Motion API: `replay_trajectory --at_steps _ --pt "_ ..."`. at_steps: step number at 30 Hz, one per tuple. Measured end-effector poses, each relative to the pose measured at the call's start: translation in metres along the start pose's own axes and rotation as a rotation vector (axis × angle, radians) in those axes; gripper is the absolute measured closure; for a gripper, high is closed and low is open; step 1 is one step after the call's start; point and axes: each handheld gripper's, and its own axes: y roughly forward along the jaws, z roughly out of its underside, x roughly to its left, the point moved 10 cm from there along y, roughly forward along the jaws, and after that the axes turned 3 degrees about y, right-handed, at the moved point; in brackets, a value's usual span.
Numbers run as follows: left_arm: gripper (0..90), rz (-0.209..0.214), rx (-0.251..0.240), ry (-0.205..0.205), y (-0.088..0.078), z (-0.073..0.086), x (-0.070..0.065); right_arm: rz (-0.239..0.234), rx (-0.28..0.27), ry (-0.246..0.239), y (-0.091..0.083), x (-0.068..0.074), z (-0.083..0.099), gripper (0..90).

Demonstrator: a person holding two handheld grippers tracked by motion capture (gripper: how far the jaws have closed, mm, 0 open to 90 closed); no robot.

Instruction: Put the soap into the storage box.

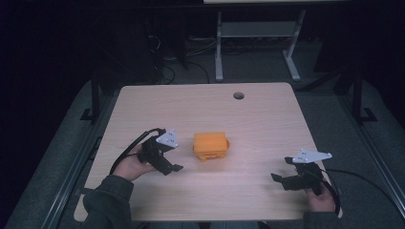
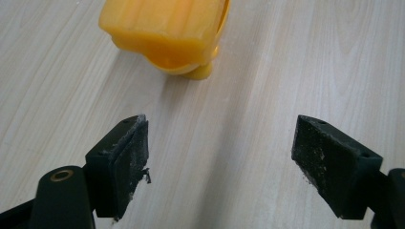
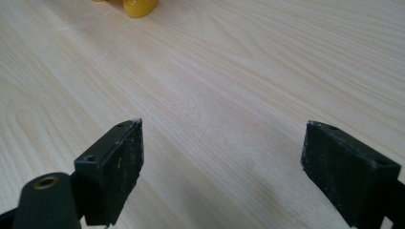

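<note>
**K:** Status check. Orange block [image 1: 210, 145] sitting mid-table [image 1: 267, 124], upright-ish, something rounded and orange poking out underneath on its right side. Untouched by either tool.

**M:** Left gripper [image 1: 175, 168] just beside block, on its left, jaws spread wide, nothing between pads [image 2: 125, 162]. Block straight ahead in left gripper view [image 2: 165, 33], off-centre toward left jaw.

**K:** Right gripper [image 1: 279, 179] well apart, near front right corner. Also wide open, empty. Bare wood between jaws in right gripper view; just a yellow-orange nub [image 3: 139, 6] at top edge.

**M:** Risks, judging from here: approach not centred, so left jaw likely to hit block first and shove it sideways instead of straddling it.

**K:** Agreed. Smooth laminate, light plastic, probably slides easily. Rounded base could rock or tip under one-sided push.

**M:** Also glossy curved top. Clamping high could squirt it out of pads. Lower, flat-sided grip safer.

**K:** Cable [image 1: 125, 150] looping behind left hand [image 1: 130, 164]; possible snag on a fast reach. Otherwise clear.
</note>
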Motion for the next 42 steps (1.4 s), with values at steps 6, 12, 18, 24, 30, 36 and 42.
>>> replay_trajectory --at_steps 6,12,18,24,30,36,42 --pt "19.5 -0.008 0.000 0.003 0.001 0.011 -0.006 0.004 0.001 -0.002 -0.001 0.000 0.000 13.9" --pt "20.1 -0.012 -0.008 -0.013 0.002 0.018 -0.011 0.007 0.001 -0.001 0.000 -0.001 0.001 13.9" --pt "19.8 -0.013 -0.007 -0.025 0.001 0.027 -0.015 0.010 0.004 0.003 0.000 -0.001 0.001 14.0" --pt "19.9 -0.020 -0.018 -0.037 0.000 0.032 -0.017 0.013 0.005 0.008 0.000 -0.001 0.002 14.0" --pt "19.8 -0.032 -0.006 -0.042 0.001 0.043 -0.019 0.016 0.005 0.004 0.000 -0.002 0.002 13.9" --pt "19.9 -0.032 -0.006 -0.044 0.000 0.050 -0.023 0.017 0.005 0.008 0.000 -0.002 0.003 13.9" --pt "20.0 -0.042 -0.007 -0.052 -0.002 0.056 -0.025 0.018 0.007 0.009 0.000 -0.002 0.003 14.0"
